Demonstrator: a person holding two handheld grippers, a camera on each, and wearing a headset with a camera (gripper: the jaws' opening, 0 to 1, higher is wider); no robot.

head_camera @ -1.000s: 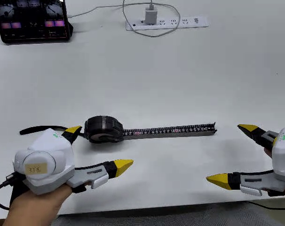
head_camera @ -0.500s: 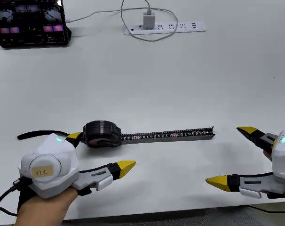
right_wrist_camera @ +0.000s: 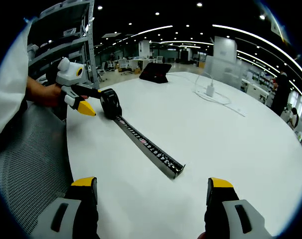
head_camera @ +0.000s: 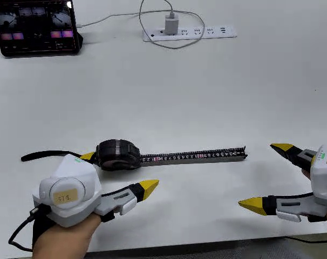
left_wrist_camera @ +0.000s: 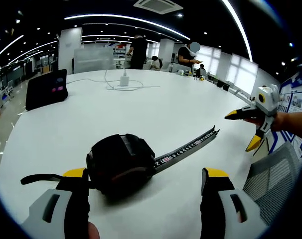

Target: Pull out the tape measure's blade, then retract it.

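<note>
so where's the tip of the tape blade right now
In the head view the blade tip lies on the white table, right of centre, just left of the open right gripper and not touching it.

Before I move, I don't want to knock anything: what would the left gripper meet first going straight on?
Likely the tape measure's case, lying just ahead between the open jaws of the left gripper.

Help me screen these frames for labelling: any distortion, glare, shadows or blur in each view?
Head view: sharp and evenly lit, with only soft shadows under the tape measure and its blade. Left gripper view: fisheye bows the table edge, and the black case shows little detail. Right gripper view: same bowing, ceiling lights curve into streaks, blade numerals stay legible.
</note>
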